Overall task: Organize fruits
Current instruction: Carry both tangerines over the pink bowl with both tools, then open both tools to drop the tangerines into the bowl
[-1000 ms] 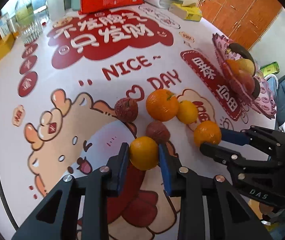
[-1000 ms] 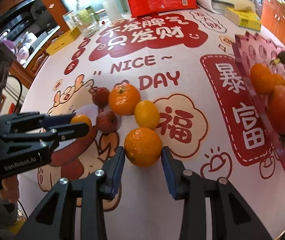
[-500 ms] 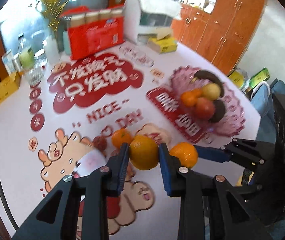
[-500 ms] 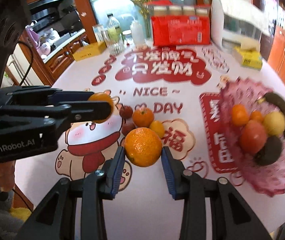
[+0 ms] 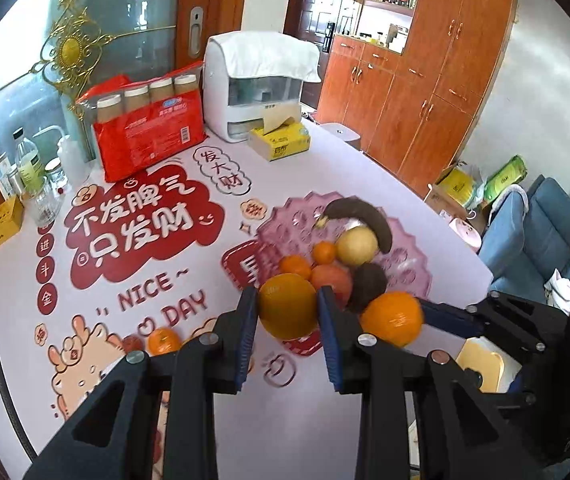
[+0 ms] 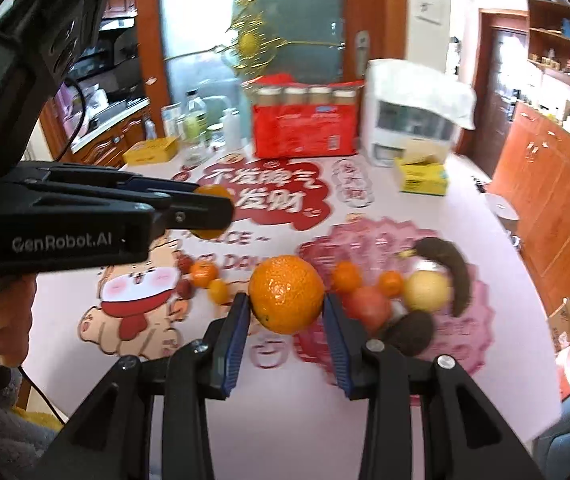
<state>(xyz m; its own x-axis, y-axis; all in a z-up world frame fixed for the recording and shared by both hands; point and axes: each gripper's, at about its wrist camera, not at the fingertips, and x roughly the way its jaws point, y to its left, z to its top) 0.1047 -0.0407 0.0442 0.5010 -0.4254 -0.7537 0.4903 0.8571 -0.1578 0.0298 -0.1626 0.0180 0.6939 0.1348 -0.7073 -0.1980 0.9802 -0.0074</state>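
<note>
While left tongs (image 5: 288, 312) pinch smooth round orange (image 5: 287, 306), right tongs (image 6: 286, 311) pinch dimpled orange (image 6: 286, 294).

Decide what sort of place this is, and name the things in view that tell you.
Most likely a home dining room beside a kitchen: a dining table under a festive cartoon cover, wooden cupboards, a blue sofa, and kitchen counters beyond.

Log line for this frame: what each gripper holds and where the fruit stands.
left gripper: shut on yellow-orange fruit | right gripper: shut on orange | both lifted near pink fruit tray | loose fruit on table
</note>
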